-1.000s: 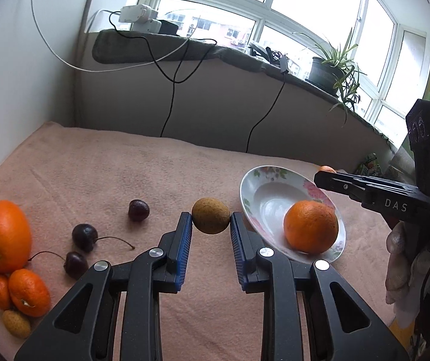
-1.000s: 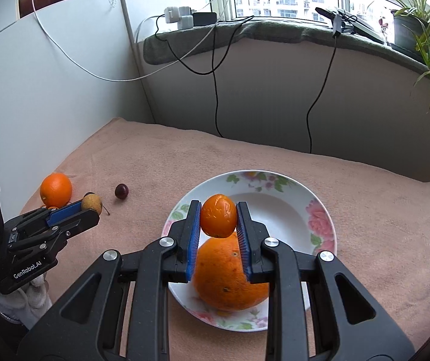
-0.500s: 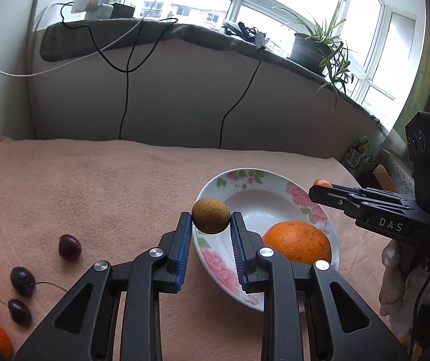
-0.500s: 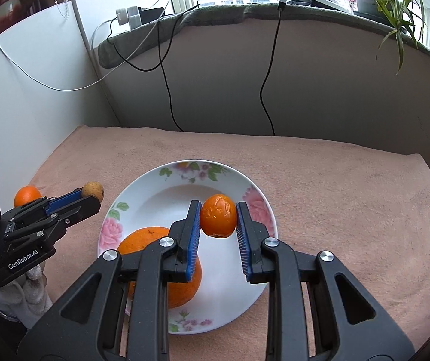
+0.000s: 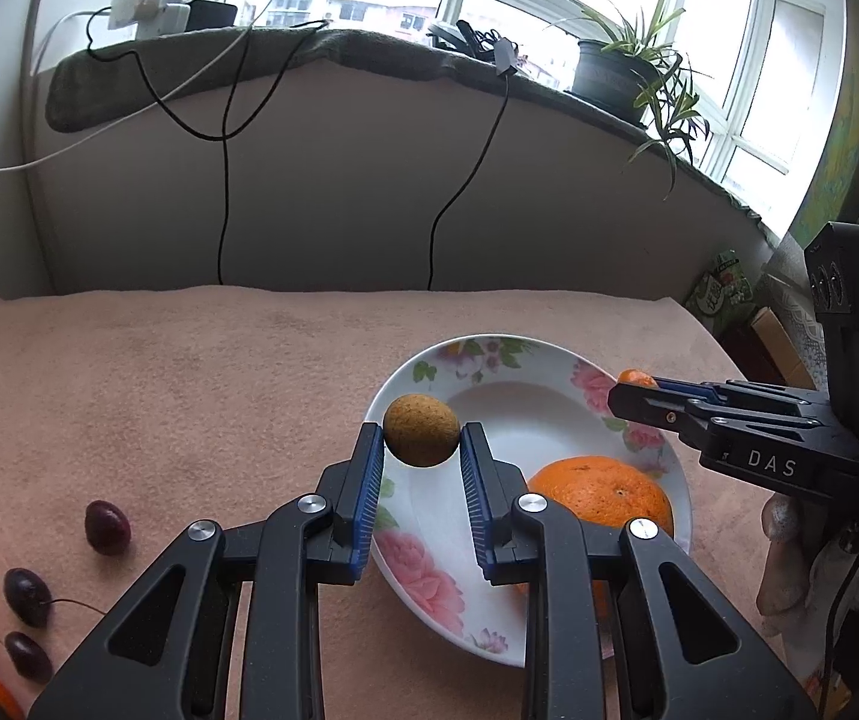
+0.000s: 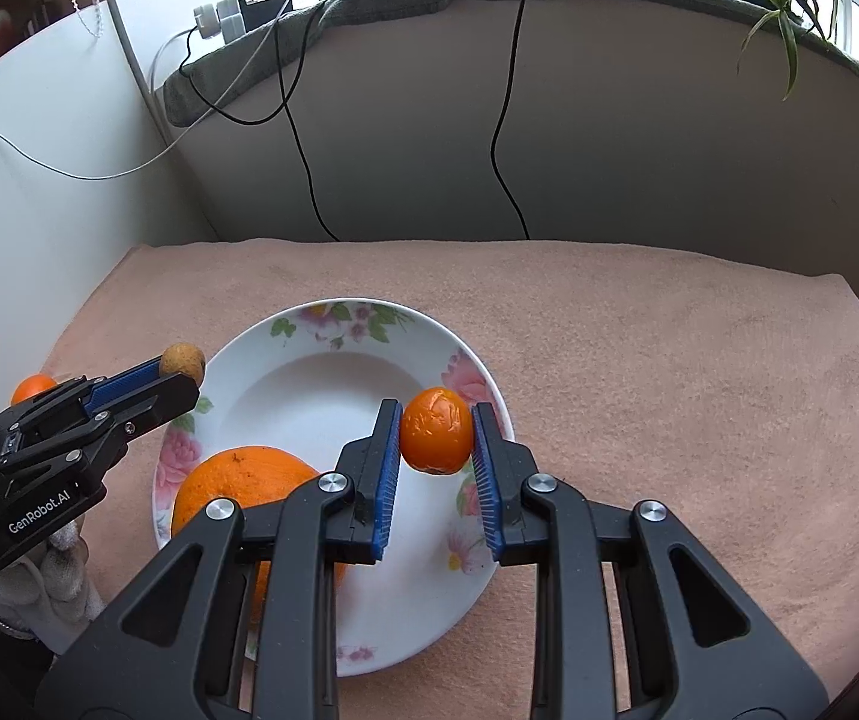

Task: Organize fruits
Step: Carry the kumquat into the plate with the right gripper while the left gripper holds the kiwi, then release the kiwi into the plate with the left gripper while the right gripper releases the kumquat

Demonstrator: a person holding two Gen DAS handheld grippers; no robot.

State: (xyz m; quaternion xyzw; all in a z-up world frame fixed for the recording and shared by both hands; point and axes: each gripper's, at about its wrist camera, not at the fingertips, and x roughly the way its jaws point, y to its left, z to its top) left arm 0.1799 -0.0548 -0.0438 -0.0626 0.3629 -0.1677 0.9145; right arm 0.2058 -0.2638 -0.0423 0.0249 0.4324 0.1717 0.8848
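Both tools swung over the plate since the earlier frame — a second ago my left tool (image 5: pixel 422 441) was out over bare towel with the plate off to its right, and the cherries sat closer in view; now its tips sit just past the plate's near-left rim. Right tool (image 6: pixel 436 441) slid from above the big orange toward the plate's right side.

State now:
- Left tool clamped on the brown fruit (image 5: pixel 421 429), held clear in the air, pads pressing both sides.
- Right tool clamped on the small orange (image 6: pixel 436 438), also airborne, over the right inner slope of the plate (image 6: pixel 309 324).
- Big orange (image 5: pixel 603 489) already lies in the plate, at the near side, between the two tools.

Relation that matters: the free bowl area lies ahead of and below both tools — the far half of the plate is bare, the near half is taken by the big orange. From the left tool, open space is forward-right; from the right tool, forward-left. Both fruits are round, so no long axis to align.

My read: the right tool is further over the bowl, so it looks better placed to release first; the left one sits just over the rim — a drop from there could land on the sloped edge and roll out onto the towel (image 5: pixel 189 372). Three cherries (image 5: pixel 107 527) wait on the towel at left.
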